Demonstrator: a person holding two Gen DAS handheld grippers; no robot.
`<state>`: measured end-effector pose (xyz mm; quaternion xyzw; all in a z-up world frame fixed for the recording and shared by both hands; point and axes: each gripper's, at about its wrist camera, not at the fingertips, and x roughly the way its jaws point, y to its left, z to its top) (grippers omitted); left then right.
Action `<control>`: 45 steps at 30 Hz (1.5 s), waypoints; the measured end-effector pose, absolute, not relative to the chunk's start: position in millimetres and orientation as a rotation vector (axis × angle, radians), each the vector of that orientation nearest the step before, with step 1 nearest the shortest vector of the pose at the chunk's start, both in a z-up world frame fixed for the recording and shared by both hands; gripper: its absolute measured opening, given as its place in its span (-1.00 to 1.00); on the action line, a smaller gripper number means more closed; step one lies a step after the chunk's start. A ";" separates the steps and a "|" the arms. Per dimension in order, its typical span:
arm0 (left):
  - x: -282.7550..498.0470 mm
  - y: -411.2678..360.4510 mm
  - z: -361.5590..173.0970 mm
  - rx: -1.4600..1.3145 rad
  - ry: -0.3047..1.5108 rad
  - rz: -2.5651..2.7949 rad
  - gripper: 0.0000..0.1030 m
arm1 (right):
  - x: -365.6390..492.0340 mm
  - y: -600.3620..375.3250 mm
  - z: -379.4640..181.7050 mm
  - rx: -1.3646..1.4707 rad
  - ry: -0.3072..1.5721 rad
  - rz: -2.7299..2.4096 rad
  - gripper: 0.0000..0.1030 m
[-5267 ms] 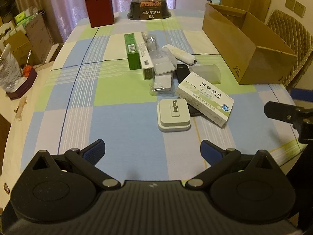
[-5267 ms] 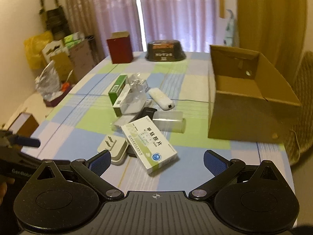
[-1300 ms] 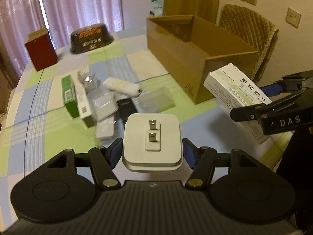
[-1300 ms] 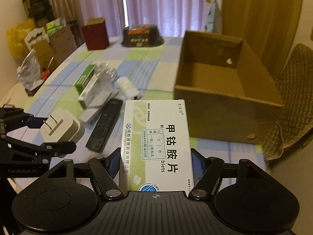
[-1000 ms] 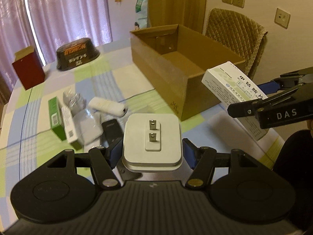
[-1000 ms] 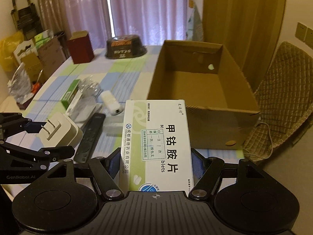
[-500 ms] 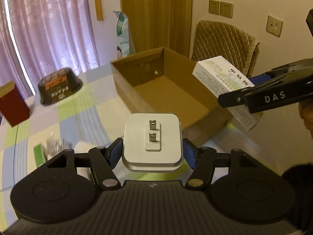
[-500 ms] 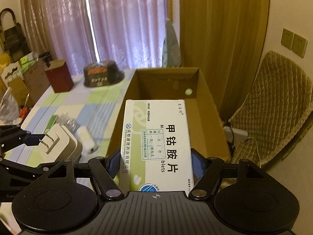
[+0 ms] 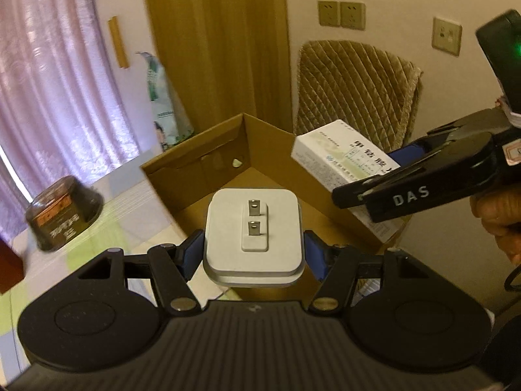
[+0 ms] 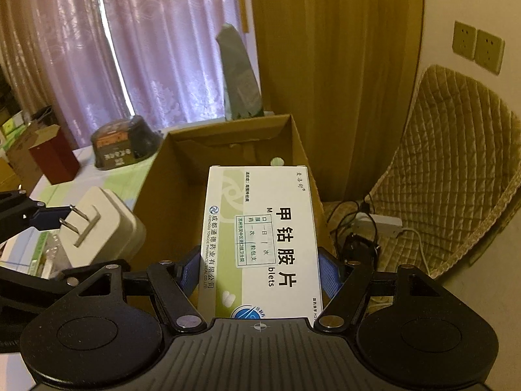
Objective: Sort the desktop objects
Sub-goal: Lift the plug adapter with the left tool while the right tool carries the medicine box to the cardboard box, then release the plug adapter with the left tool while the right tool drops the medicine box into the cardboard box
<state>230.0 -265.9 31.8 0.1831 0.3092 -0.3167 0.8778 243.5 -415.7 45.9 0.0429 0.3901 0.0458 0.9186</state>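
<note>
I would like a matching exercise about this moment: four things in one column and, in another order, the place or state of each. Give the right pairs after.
Things:
1. white square plug adapter
2. white and green medicine box
3. open brown cardboard box
4. dark red box

Places or states:
A. standing on the checked tablecloth beside a dark oval tin
B. gripped in the right claw
C. gripped in the left claw, prongs facing the camera
D. resting on the table under both held things, nothing seen inside

Pairs: 1-C, 2-B, 3-D, 4-A
</note>
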 end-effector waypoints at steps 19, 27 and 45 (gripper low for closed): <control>251.8 -292.8 -24.9 0.553 0.659 -0.750 0.18 | 263.5 -418.0 7.2 0.102 0.835 0.077 0.36; 249.6 -288.6 -22.3 0.548 0.636 -0.739 0.18 | 262.9 -417.2 5.1 0.100 0.838 0.077 0.36; 241.9 -266.2 -13.4 0.518 0.641 -0.711 0.18 | 267.7 -403.1 -5.4 0.072 0.864 0.091 0.37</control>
